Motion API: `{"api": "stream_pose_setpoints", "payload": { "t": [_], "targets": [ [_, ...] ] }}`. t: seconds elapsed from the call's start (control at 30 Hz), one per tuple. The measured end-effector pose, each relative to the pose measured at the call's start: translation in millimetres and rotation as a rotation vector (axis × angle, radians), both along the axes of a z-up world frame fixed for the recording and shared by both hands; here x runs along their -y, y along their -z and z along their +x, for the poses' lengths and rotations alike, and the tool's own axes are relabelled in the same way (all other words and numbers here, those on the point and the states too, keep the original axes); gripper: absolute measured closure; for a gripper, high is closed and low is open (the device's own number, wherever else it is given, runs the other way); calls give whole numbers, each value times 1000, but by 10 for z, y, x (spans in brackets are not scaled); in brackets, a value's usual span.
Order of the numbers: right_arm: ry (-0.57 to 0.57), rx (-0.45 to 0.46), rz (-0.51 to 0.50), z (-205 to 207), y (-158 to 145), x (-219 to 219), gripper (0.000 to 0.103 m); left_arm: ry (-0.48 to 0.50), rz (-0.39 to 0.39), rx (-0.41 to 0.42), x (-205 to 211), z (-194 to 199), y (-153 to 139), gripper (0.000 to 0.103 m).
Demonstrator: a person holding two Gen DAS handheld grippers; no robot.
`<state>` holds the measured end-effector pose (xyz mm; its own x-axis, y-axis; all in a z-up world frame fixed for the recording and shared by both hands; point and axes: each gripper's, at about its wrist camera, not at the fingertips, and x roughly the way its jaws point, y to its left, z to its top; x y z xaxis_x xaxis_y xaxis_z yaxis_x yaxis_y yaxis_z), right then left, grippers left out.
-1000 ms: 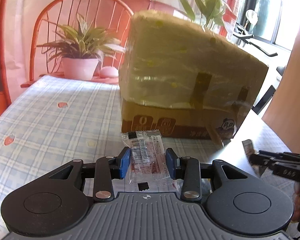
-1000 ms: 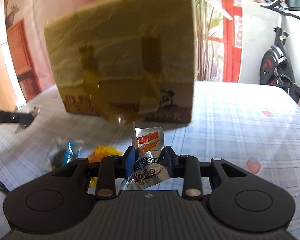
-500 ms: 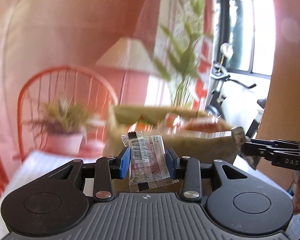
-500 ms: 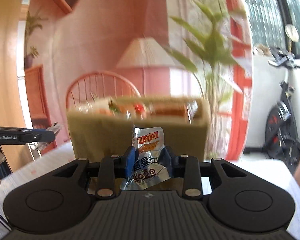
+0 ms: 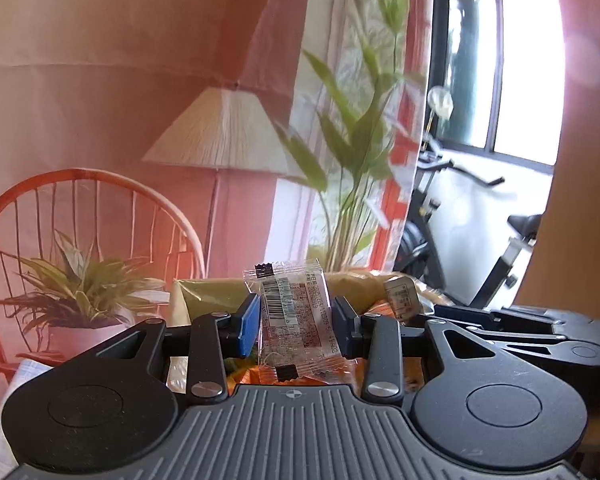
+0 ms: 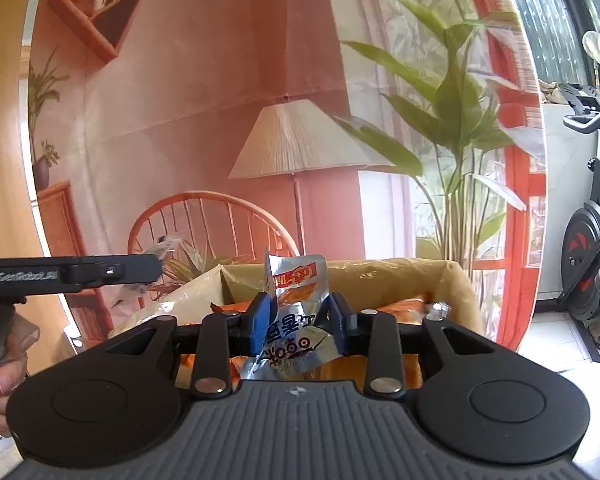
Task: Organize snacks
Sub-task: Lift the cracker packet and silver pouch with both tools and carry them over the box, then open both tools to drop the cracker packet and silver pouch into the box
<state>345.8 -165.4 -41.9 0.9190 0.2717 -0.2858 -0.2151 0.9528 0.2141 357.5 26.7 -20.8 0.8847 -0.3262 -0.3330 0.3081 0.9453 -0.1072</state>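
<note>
Snacks sat pinched in both your claws: left gripper (image 5: 295, 322) held a clear barcoded packet (image 5: 296, 316), right gripper (image 6: 300, 320) a silver pouch (image 6: 296, 312), both just above the cardboard box (image 6: 400, 276) of orange packets; beyond it stood a chair (image 6: 204, 220).

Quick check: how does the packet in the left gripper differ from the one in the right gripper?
The clear packet in the left gripper is see-through with a barcode label; the silver packet in the right gripper is foil with red and blue print. The clear packet stands flat and upright; the silver packet is crumpled. Both are pinched above the open box.
</note>
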Motion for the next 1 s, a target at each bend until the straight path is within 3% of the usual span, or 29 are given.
{"api": "stream_pose_setpoints", "payload": {
  "t": [0.1,0.23,0.43,0.57,1.0],
  "targets": [
    [-5,-12,-50,113,41,-105,69,1,26,-27,17,143,56,62],
    [-14,-35,-65,189,125,-162,68,2,-6,-75,-10,310,101,61],
    [-10,-62,-84,187,213,-185,58,-29,-3,-113,-12,383,173,49],
    [-2,-60,-77,113,205,-148,51,-49,13,-127,-26,329,180,41],
    [9,-20,-40,-339,75,-79,48,-33,-11,-111,-204,-263,100,40]
  ]
}}
